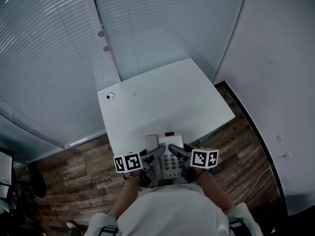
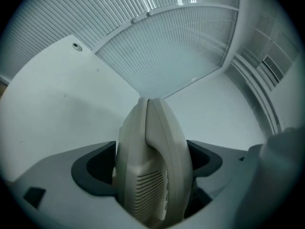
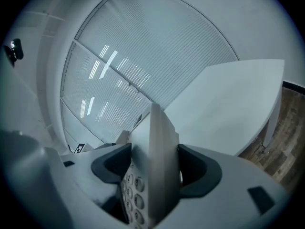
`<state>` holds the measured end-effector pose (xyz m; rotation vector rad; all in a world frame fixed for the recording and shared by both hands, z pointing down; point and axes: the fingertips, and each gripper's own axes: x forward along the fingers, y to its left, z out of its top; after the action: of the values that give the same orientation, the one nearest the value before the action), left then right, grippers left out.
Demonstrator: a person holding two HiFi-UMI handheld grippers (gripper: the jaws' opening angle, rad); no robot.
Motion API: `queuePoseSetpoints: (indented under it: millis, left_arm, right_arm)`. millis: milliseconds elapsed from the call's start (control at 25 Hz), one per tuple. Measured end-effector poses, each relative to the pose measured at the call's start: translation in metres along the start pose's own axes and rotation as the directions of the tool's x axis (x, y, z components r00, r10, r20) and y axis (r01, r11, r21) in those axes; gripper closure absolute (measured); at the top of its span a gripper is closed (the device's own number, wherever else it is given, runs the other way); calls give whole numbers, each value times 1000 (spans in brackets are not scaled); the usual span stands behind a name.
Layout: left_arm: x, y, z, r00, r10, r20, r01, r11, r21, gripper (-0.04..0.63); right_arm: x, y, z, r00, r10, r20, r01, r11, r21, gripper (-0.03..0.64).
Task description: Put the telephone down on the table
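Closest to the person, the telephone is held at the near edge of the table; whether it overhangs that edge cannot be told. The left gripper is clamped on the side that carries the handset, and the right gripper is clamped on the side by the keypad. Each pair of jaws pinches only a narrow rim, so if one lets go early the telephone would likely swing on the other and slip. Tilting it could tip the handset off its cradle. Setting it right at the near edge risks a fall to the wood floor. Beyond lies bare tabletop, with a small round object at the far left corner.
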<state>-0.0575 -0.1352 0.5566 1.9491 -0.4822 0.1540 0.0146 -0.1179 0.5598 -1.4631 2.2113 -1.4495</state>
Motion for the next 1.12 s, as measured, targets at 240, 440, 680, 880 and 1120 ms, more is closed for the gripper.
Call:
queuePoseSetpoints:
  millis: [240, 440, 680, 880, 1120]
  left_arm:
    - [23, -3, 23, 998, 35, 51, -33, 999, -32, 169]
    - [37, -3, 36, 992, 65, 109, -59, 997, -55, 169]
    - [51, -5, 49, 981, 96, 168, -84, 993, -79, 169]
    - [62, 2, 62, 970, 124, 207, -105, 990, -99, 169]
    - [74, 6, 70, 958, 147, 246, -121, 986, -119, 169]
  right_arm:
    - [11, -11, 34, 998, 34, -58, -35, 999, -16, 302]
    - [19, -20, 54, 992, 68, -108, -73, 997, -40, 301]
    - [27, -28, 75, 982, 103, -161, -115, 991, -63, 302]
    - [41, -37, 89, 972, 125, -199, -142, 987, -70, 302]
    - [50, -46, 102, 960, 149, -237, -173, 981, -84, 302]
